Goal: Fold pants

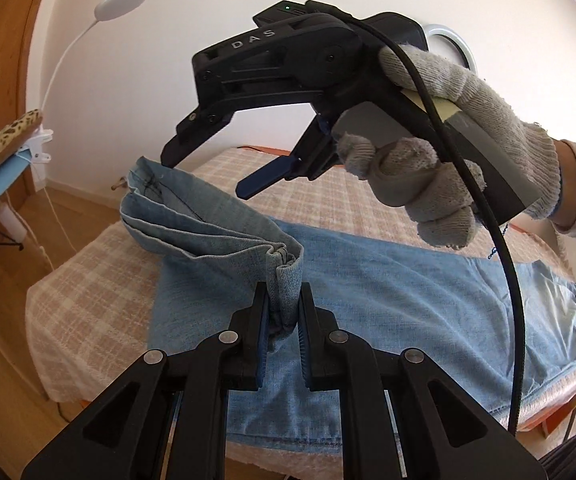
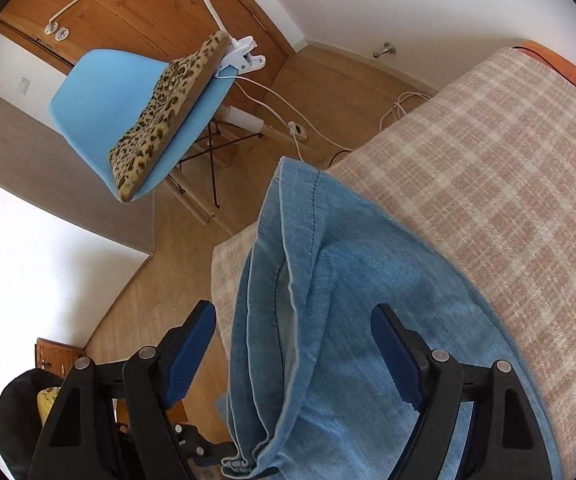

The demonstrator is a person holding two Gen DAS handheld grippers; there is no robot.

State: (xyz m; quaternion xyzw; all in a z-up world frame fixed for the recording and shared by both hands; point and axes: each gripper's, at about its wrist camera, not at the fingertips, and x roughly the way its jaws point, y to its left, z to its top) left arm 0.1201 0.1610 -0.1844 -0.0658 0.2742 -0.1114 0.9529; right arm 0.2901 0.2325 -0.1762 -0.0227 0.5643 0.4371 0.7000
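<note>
Light blue denim pants (image 1: 388,280) lie spread across a checked pink blanket. My left gripper (image 1: 282,304) is shut on the bunched leg hems (image 1: 284,276), lifting them above the rest of the fabric. The lifted leg end sags away to the upper left. My right gripper (image 1: 208,178), held by a gloved hand (image 1: 448,152), hovers open above the far corner of that lifted leg. In the right wrist view the right gripper (image 2: 292,340) stands wide open over the layered hem edges (image 2: 288,240), its pads (image 2: 394,356) not pressing on the cloth.
The checked blanket (image 2: 508,160) covers a low bed with an orange edge. A light blue chair (image 2: 100,96) with a leopard-print cushion (image 2: 160,116) and a clip-on lamp (image 1: 120,0) stands beside the bed. White cables (image 2: 328,136) lie on the wooden floor.
</note>
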